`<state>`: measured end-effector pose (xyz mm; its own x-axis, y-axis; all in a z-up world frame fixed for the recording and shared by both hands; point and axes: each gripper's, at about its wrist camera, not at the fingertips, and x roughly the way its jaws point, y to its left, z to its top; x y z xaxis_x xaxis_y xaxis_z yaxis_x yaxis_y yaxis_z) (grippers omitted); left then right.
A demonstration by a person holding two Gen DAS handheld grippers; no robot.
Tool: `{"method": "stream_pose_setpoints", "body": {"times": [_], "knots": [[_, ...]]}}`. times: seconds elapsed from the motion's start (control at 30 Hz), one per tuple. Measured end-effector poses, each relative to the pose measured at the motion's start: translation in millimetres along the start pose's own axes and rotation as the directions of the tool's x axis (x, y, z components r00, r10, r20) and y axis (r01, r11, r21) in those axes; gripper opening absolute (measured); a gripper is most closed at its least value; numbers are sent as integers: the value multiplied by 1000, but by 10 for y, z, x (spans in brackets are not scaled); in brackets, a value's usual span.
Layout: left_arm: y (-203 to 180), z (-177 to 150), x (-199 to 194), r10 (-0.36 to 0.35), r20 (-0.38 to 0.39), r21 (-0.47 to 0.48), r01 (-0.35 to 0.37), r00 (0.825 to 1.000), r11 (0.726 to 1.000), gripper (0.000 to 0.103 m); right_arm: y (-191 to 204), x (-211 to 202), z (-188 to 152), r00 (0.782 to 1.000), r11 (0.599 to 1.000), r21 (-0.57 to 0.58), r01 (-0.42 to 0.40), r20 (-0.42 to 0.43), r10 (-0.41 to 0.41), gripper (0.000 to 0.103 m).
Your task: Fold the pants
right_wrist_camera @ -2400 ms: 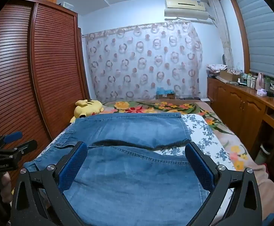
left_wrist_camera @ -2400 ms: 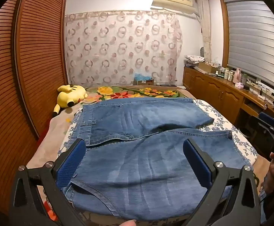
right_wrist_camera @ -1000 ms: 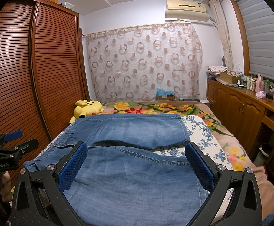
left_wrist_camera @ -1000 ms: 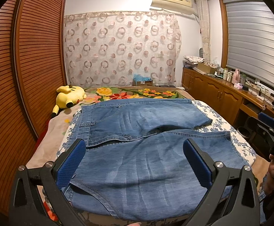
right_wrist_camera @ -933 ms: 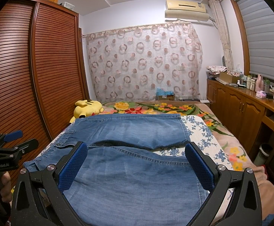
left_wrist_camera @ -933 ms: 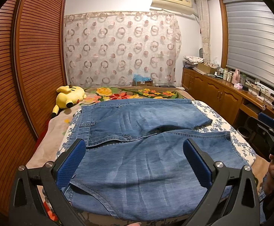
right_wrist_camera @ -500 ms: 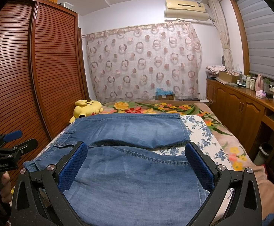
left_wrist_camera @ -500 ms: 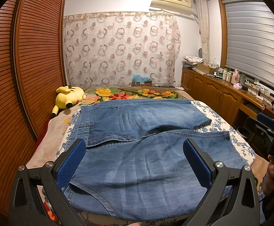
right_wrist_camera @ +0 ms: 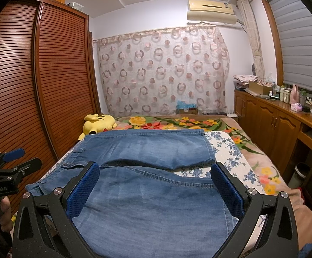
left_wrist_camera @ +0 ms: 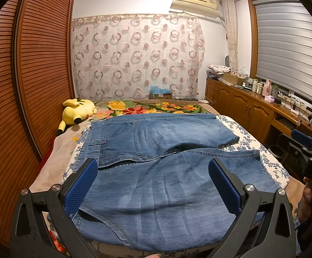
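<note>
Blue denim pants [left_wrist_camera: 160, 172] lie spread flat on the bed, waistband to the left, both legs running to the right, the near leg over the bed's front edge. My left gripper [left_wrist_camera: 153, 182] hangs open above the near leg, nothing between its blue pads. In the right wrist view the same pants [right_wrist_camera: 147, 197] fill the foreground, and my right gripper [right_wrist_camera: 154, 185] is open over the near leg's hem end, touching nothing. Each gripper shows in the other's view: the right one [left_wrist_camera: 306, 152] at the right edge, the left one [right_wrist_camera: 7, 169] at the left edge, both hand-held.
A yellow plush toy [left_wrist_camera: 78, 111] lies at the bed's far left by the slatted wardrobe doors [left_wrist_camera: 27, 99]. A floral blanket [left_wrist_camera: 151, 107] covers the far end. Wooden cabinets [left_wrist_camera: 248, 111] with bottles line the right wall. A small bin [right_wrist_camera: 299, 172] stands on the floor at right.
</note>
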<state>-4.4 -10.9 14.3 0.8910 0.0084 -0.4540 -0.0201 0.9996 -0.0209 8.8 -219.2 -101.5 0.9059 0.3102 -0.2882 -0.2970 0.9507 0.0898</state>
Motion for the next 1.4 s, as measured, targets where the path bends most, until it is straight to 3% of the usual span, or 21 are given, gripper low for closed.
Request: {"method": "stream_pose_setpoints", "body": {"times": [0.73, 1.0, 1.4], "knots": [[-10, 9, -21, -1, -4, -3, 1, 1000, 1000, 103, 2, 10, -13, 1000, 1000, -6, -3, -4, 3, 103], [-375, 82, -135, 20, -53, -15, -21, 998, 1000, 103, -97, 134, -64, 998, 1000, -8, -17, -58, 16, 103], [102, -225, 164, 62, -127, -70, -71, 990, 995, 103, -291, 356, -147, 984, 999, -27, 18, -178, -23, 103]]}}
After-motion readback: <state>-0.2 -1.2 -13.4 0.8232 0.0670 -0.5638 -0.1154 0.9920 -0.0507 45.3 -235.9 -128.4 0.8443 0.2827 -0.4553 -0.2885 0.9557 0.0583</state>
